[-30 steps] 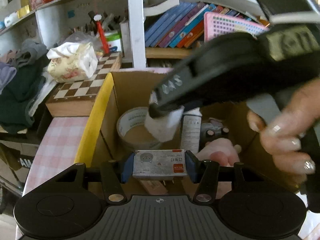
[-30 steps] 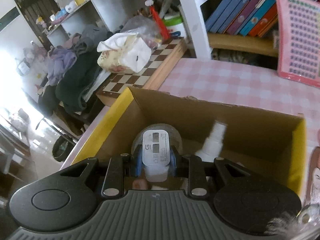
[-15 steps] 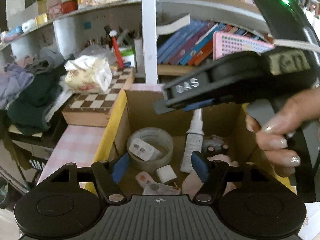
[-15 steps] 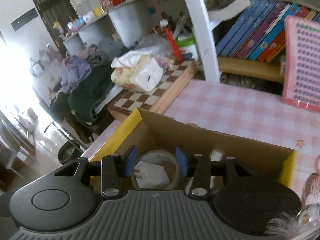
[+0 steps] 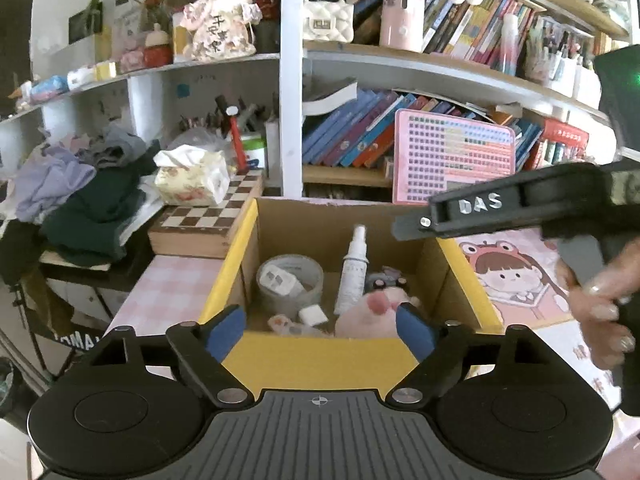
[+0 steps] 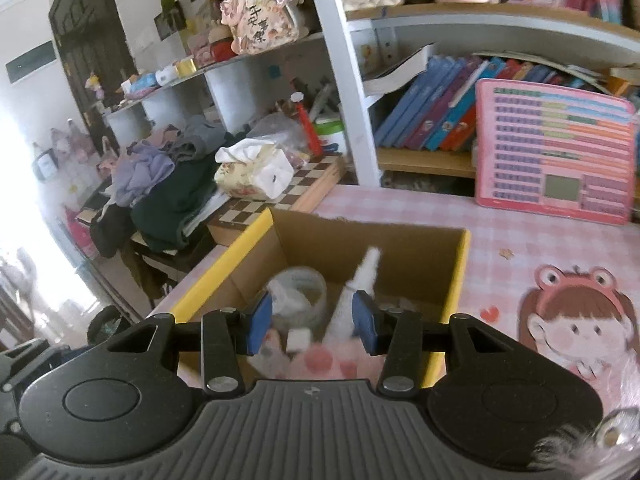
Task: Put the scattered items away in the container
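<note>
Your left tool [image 5: 320, 330] has just been opening and stands wide with nothing between its pads; your right tool [image 6: 312, 322], partly parted, is empty too. Both hover over the cardboard box [image 5: 320, 356] on the counter [image 6: 520, 240], where the white charger [image 5: 278, 280] lies inside the tape roll [image 5: 312, 294] beside the spray bottle [image 5: 354, 268].

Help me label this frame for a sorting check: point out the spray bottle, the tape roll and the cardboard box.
spray bottle [image 5: 352, 276]: left wrist view, on its white body.
tape roll [image 5: 310, 294]: left wrist view, on its outer wall.
cardboard box [image 5: 320, 354]: left wrist view, on its yellow near rim.
</note>
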`<state>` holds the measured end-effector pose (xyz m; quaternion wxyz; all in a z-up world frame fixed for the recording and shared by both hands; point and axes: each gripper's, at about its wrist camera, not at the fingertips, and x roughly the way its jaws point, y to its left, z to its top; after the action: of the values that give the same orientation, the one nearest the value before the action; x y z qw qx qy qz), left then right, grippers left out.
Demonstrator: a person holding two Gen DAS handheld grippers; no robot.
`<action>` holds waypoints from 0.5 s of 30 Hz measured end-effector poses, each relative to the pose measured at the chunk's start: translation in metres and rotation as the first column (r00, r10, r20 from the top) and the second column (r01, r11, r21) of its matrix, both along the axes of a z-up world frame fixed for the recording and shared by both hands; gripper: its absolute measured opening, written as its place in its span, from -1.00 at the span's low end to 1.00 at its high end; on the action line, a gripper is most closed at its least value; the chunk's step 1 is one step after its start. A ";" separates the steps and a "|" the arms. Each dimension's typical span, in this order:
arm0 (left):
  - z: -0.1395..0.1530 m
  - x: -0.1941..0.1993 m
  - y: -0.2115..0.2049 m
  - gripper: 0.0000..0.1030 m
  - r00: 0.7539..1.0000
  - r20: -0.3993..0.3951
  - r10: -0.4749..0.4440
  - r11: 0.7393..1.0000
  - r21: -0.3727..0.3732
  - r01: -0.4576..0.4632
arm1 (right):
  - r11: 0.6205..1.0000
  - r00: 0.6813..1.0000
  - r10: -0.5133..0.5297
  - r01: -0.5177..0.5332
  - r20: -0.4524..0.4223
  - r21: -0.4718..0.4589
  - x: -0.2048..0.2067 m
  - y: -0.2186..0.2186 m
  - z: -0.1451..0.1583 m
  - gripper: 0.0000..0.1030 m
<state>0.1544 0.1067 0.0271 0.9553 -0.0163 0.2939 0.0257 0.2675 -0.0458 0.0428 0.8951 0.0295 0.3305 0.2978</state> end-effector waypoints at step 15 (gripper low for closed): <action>-0.004 -0.104 -0.013 0.88 0.997 0.054 -0.050 0.998 -0.032 0.052 | 0.965 0.968 -0.241 0.247 0.066 -0.093 -0.165 -0.048 -0.009 0.12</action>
<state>0.0508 0.0935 0.0235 0.9628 -0.0257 0.2689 -0.0042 0.1026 -0.0933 0.0339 0.9339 0.0167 0.3144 0.1691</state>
